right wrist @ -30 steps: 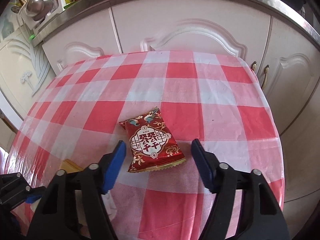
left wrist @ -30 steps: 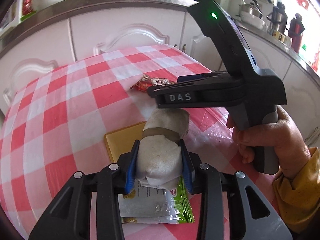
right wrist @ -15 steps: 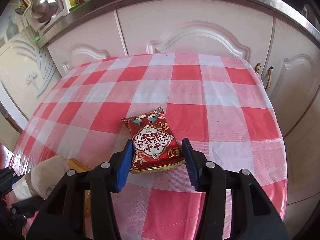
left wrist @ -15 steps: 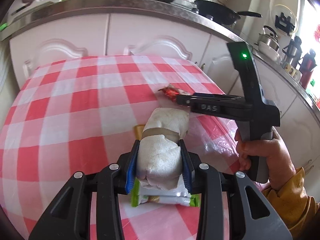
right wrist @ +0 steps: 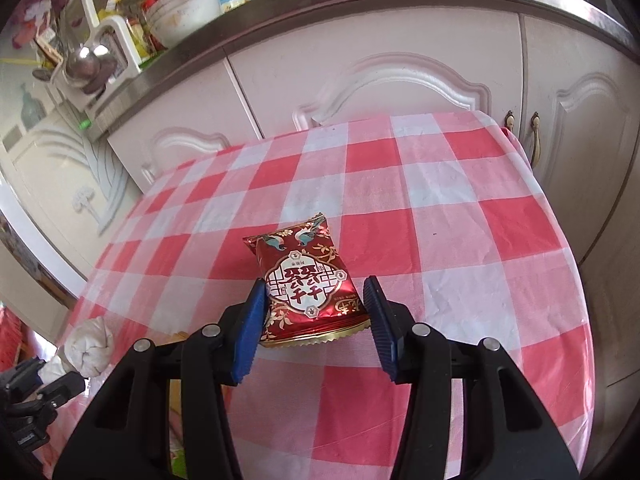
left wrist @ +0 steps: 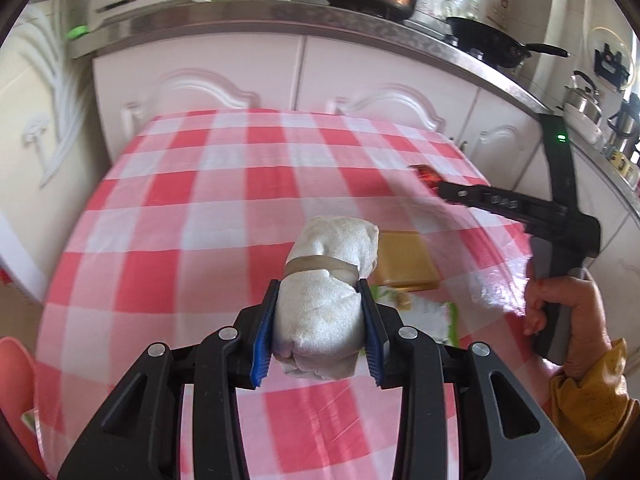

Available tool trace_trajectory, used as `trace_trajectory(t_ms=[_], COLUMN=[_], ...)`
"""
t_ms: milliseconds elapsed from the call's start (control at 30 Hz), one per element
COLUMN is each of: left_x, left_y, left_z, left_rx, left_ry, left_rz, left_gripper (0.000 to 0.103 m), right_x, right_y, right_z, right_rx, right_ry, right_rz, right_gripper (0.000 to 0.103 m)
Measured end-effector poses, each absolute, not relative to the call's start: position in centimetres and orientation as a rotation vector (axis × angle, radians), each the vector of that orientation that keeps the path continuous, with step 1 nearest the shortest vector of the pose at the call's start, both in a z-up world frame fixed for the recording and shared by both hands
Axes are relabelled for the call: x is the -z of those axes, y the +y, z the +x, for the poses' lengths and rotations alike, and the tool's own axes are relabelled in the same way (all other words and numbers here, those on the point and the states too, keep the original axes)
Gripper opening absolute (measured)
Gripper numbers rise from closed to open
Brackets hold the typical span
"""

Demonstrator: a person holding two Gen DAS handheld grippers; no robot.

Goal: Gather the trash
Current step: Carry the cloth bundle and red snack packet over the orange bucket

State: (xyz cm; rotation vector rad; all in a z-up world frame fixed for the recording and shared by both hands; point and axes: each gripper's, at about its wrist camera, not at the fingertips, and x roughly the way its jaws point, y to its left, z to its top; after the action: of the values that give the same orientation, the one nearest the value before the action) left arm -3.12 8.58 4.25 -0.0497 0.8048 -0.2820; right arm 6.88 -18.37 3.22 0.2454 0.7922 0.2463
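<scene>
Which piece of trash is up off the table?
The white rolled bundle with the tan band. The left tool squeezes it above the checked cloth, while the red snack packet, flat yellow packet and green-edged wrapper lie on the table.

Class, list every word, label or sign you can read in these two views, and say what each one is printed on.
"DAS": on the right gripper, blurred but legible.
Large Chinese characters on the red snack packet: I cannot read them reliably; its small print is too small.
Green-and-white wrapper: print blurred, unreadable.

table: checked cloth | on it: red packet, yellow pad
</scene>
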Motion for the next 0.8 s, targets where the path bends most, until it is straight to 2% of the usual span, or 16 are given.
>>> trace_trajectory(t_ms=[800], left_x=[-5.0], left_y=[17.9], left_z=[-8.3], left_rx=[0.041], left_ry=[0.772], left_rz=[-0.070], left_gripper=[0.039], right_x=[-5.5], right_y=[-11.6], right_z=[2.0], right_rx=[-0.391], right_ry=[0.758], right_rz=[0.237], right_gripper=[0.050])
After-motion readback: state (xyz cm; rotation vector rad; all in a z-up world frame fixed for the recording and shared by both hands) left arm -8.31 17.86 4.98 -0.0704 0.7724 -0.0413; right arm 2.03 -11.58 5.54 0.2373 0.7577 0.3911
